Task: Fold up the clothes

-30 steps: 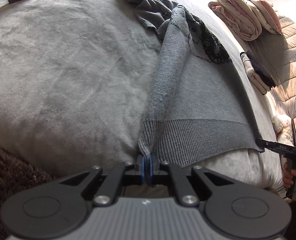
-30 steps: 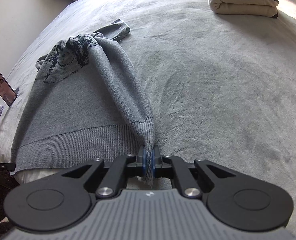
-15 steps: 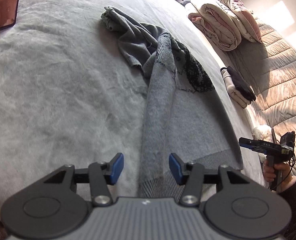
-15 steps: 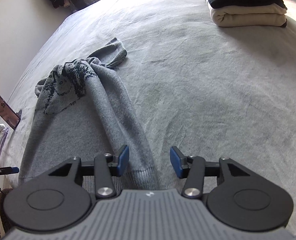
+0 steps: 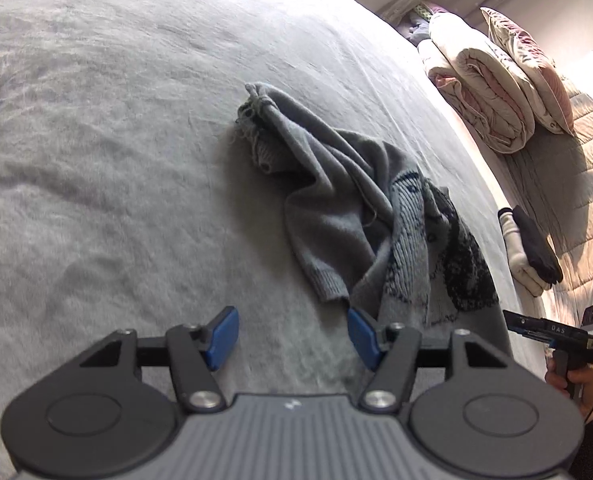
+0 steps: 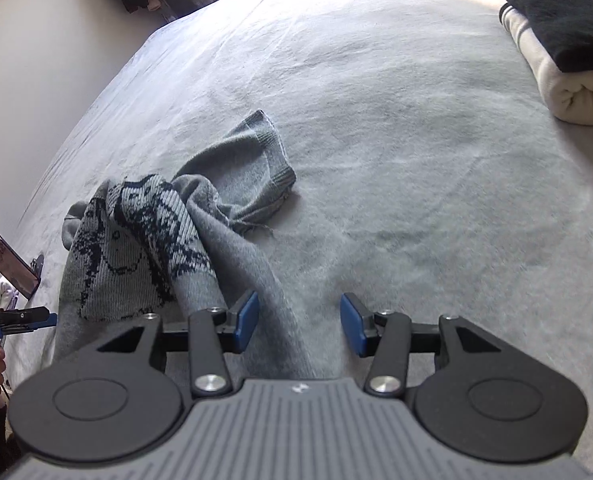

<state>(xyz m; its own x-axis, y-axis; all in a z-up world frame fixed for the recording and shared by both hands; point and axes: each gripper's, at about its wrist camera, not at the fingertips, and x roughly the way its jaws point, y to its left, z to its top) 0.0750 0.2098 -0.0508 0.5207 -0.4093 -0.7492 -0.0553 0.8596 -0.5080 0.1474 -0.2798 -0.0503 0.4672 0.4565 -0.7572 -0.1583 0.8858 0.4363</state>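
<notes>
The grey sweater [image 5: 380, 236] lay rumpled on the grey bed [image 5: 116, 160], its patterned part bunched at the right. The left hand-held gripper [image 5: 292, 338] hovered near its cuff, jaws apart and empty. The right hand-held gripper [image 6: 299, 322] stood over the sweater's near edge, jaws likewise apart. Folded clothes [image 6: 568, 52] sat far right.

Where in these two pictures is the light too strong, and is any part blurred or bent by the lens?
Left wrist view: sunlight washes out the quilt at the right edge; the bed curves from the fisheye lens and looks slightly smeared. Right wrist view: glare whitens the far bed; the sweater stays fairly sharp; the corners are dark.
</notes>
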